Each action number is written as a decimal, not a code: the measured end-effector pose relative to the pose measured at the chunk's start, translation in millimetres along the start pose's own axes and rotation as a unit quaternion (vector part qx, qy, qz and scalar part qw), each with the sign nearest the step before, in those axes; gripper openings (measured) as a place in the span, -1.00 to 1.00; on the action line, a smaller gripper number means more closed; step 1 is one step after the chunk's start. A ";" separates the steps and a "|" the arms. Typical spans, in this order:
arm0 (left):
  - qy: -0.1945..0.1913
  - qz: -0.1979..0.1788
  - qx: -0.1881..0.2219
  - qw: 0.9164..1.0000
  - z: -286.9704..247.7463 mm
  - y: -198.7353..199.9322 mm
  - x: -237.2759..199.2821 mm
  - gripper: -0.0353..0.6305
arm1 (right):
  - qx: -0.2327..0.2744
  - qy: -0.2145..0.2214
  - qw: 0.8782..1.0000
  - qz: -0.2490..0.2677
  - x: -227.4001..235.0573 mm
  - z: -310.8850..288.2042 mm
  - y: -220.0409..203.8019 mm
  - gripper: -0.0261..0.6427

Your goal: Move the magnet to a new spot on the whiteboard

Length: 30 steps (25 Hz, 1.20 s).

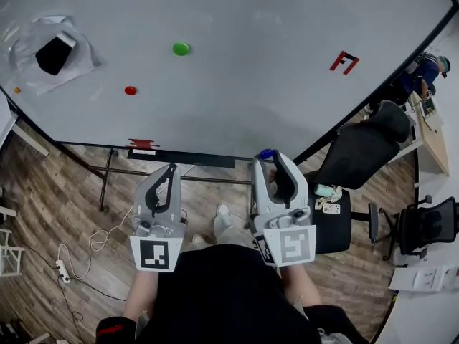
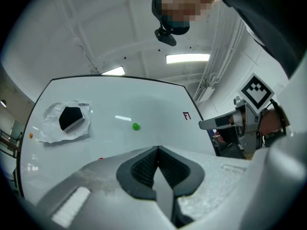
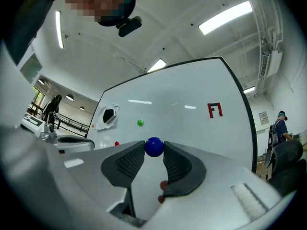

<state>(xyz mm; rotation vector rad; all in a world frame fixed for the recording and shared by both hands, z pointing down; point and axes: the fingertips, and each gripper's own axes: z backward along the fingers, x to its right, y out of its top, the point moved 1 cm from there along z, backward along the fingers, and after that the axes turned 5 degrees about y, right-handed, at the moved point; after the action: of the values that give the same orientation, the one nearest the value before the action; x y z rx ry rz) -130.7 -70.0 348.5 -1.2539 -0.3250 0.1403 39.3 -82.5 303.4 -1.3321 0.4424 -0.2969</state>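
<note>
The right gripper (image 1: 272, 163) grips a blue magnet (image 3: 154, 146) between its jaw tips, facing the whiteboard (image 1: 287, 84). The left gripper (image 2: 157, 151) has its jaws closed on nothing.

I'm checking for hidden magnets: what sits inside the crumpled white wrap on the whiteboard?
A black block with a pale edge shows in the torn opening of the crumpled wrap. Anything beneath the block or the wrap's folds is covered and cannot be seen.

- On the whiteboard (image 1: 272, 56), the eraser (image 1: 55, 53) sits far left, the upper magnet (image 1: 181, 49) right of it, and the lower magnet (image 1: 130, 90) below, between them.
- The chair (image 1: 358, 153) stands right of the board.
- The ball magnet (image 1: 267, 153) sits between the right gripper's (image 1: 270, 160) jaws, before the board.
</note>
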 end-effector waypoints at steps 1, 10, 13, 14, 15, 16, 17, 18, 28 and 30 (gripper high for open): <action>0.001 0.001 0.000 1.000 1.0 -0.1 -0.3 -0.89 | -0.003 0.002 1.000 -0.001 -1.7 1.7 -2.7 -0.55; 0.003 -0.001 -0.009 1.000 10.1 -3.2 -2.6 -0.89 | -0.020 0.016 1.000 -0.016 -13.2 16.9 -25.6 -0.54; 0.002 -0.001 -0.010 1.000 11.9 -3.1 -1.3 -0.89 | -0.024 0.017 0.999 -0.020 -16.0 23.1 -31.1 -0.54; 0.002 -0.001 -0.009 1.000 12.0 -2.9 -1.1 -0.89 | -0.026 0.017 0.999 -0.020 -16.8 24.5 -32.8 -0.54; 0.002 -0.001 -0.009 1.000 12.1 -3.0 -1.0 -0.89 | -0.028 0.017 0.999 -0.020 -17.7 25.5 -34.6 -0.55; 0.001 -0.001 -0.010 1.000 12.4 -3.7 -0.9 -0.89 | -0.029 0.018 0.999 -0.020 -18.6 26.4 -36.4 -0.55; 0.001 -0.001 -0.012 1.000 13.0 -4.6 -0.6 -0.89 | -0.031 0.019 0.999 -0.020 -19.5 27.5 -38.3 -0.54; 0.000 -0.002 -0.013 1.000 13.5 -5.3 -0.2 -0.89 | -0.032 0.019 0.999 -0.021 -20.2 28.9 -40.2 -0.55; 0.009 0.006 -0.011 1.000 16.1 -6.1 -4.5 -0.89 | -0.051 0.018 0.998 -0.024 -23.2 37.5 -61.6 -0.55; 0.010 0.008 -0.011 1.000 16.4 -6.6 -4.4 -0.89 | -0.054 0.017 0.998 -0.025 -22.4 38.3 -63.8 -0.54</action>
<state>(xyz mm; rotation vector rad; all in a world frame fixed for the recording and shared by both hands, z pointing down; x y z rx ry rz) -140.5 -58.3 358.6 -1.2797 -0.3002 0.1381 40.4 -53.1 375.4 -1.4475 0.4587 -0.3421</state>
